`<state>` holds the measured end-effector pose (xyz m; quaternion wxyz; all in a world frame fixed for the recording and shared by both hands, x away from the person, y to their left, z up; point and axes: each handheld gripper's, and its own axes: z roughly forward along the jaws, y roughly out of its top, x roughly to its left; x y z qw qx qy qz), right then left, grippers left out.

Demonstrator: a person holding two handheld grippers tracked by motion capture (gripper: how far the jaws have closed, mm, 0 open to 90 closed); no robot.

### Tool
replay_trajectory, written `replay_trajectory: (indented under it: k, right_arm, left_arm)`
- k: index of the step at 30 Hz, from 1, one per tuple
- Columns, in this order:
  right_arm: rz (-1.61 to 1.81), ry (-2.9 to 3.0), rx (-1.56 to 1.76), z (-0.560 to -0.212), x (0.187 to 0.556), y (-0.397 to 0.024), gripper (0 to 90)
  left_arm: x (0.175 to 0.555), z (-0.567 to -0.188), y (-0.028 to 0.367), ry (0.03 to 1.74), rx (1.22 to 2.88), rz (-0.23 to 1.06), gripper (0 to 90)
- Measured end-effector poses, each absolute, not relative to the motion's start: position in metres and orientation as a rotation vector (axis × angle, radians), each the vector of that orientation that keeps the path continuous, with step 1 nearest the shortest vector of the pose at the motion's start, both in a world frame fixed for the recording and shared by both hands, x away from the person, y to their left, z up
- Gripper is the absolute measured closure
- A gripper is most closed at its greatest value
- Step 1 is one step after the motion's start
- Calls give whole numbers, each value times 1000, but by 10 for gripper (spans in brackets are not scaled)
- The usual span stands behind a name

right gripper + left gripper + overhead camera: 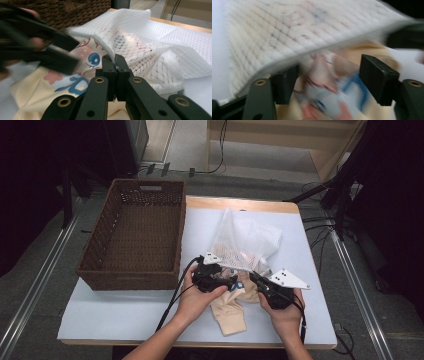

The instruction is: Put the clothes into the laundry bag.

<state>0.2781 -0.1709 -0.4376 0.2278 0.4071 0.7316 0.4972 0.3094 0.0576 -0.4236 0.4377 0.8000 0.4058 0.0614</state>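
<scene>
The table (125, 312) carries a white sheet, and on its left part stands a brown wicker basket (134, 236), well apart from the person's hands. Right of the basket lies a white mesh bag (246, 240), its near edge lifted off the table. A cream printed garment (229, 309) lies partly under that bag mouth, its free end spread toward the table's near edge.

The right claw (115, 68) is closed on the bag's zippered rim — the mesh bunches up from between its jaws. The left claw (329, 80) stands open, its jaws on either side of the garment's printed part, just below the raised mesh edge; that view is blurred.
</scene>
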Motion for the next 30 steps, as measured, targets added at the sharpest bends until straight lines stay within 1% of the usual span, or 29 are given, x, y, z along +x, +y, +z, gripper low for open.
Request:
replay_trajectory:
  k: [1,2,4,6,7,8,9,10,11,12,14,17,20,21,22,23,25,26,27,28,30]
  right_arm:
    - [1369,2015,1121,-438,278,-171,900]
    - [1366,2009,1123,-437,279,-171,900]
    - [1369,2002,1126,-436,279,-170,900]
    - [1367,2002,1121,-435,279,-169,900]
    - [1364,2005,1123,-435,279,-168,900]
    - [1370,2007,1122,-436,279,-167,900]
    - [1374,2012,1120,-436,279,-166,900]
    - [1376,2018,1112,-436,279,-164,900]
    - [1375,2022,1103,-436,278,-163,900]
    - [1380,2028,1095,-435,277,-162,900]
    - [1394,2028,1074,-434,275,-159,900]
    - [1410,2021,1064,-432,273,-158,900]
    - [1420,2023,1059,-430,272,-158,900]
    - [1420,2032,1062,-430,272,-158,900]
    - [1402,2050,1058,-433,272,-159,900]
    - [1402,2050,1058,-433,272,-159,900]
    - [1380,2065,1089,-438,273,-161,900]
    - [1380,2065,1089,-438,273,-161,900]
    - [1375,2065,1098,-439,274,-162,900]
    - [1375,2064,1103,-439,275,-163,900]
    - [1374,2058,1110,-440,277,-165,900]
  left_arm:
    - [309,-424,58,1009,1989,153,255]
    - [304,-421,59,989,2003,142,255]
    - [296,-423,60,973,2053,135,224]
    - [295,-438,54,979,2190,145,202]
    - [295,-447,51,989,2245,173,196]
    - [294,-453,49,996,2257,228,247]
    - [293,-454,48,990,2252,278,362]
    - [292,-451,48,995,2229,284,500]
    - [293,-445,50,1006,2191,258,635]
    - [295,-439,50,1002,2147,241,723]
    - [297,-428,49,982,2073,251,772]
    - [305,-418,45,1006,1949,247,775]
    - [322,-426,46,1080,1830,272,774]
    - [330,-434,46,1108,1820,296,772]
    - [342,-450,44,1146,1863,276,761]
    - [342,-450,44,1146,1863,276,742]
    - [352,-465,44,1163,1935,203,700]
    - [351,-464,46,1152,1944,201,700]
    - [349,-460,48,1148,1958,198,670]
    - [346,-455,50,1144,1967,181,603]
    - [336,-444,54,1099,1970,147,426]
